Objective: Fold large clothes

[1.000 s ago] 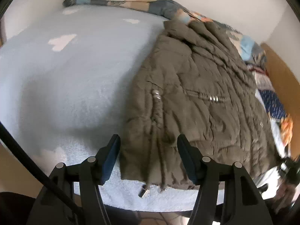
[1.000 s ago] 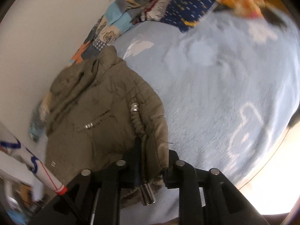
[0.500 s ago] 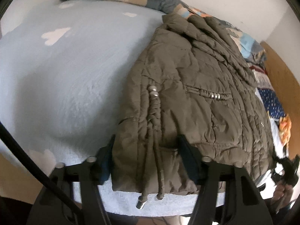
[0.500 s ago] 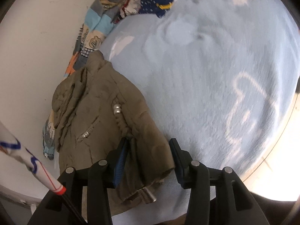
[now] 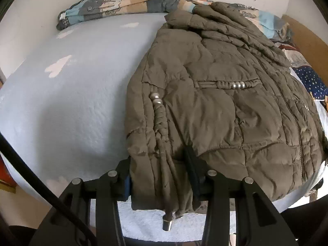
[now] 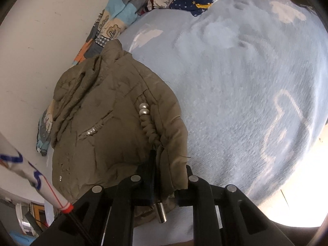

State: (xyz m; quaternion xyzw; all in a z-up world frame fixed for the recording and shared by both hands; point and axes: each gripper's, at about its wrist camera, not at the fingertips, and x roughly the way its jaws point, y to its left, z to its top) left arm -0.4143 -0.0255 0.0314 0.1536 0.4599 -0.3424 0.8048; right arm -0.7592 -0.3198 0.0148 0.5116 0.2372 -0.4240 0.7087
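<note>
The jacket point(image 5: 221, 106) lies flat on the bed point(image 5: 71, 102), with its collar end toward the wall and its hem at the near edge of the bed, where both grippers meet it. It is an olive, quilted, puffy jacket, so I judge it soft and rather light for its size, but thick: it will not keep a sharp crease, and the smooth shell may slide between the pads if only a thin fold is taken. The left gripper point(image 5: 158, 170) has a thick bunch of the hem between its jaws, together with the braided cord point(image 5: 162, 119); the jaws are closing, and the fabric already bulges against both fingers. The right gripper point(image 6: 164, 176) is also closing on the hem, at the jacket's corner near the open part of the bed, and its fingers look clenched on the cloth. The metal cord tip point(image 6: 161, 213) hangs loose below this grip. It is better to hold the padded hem itself than the cord, because the cord would pull out and leave the body of the jacket behind. With the two grips near each other on the same edge, the hem can be carried toward the collar, but the far side of the jacket may drag.
</note>
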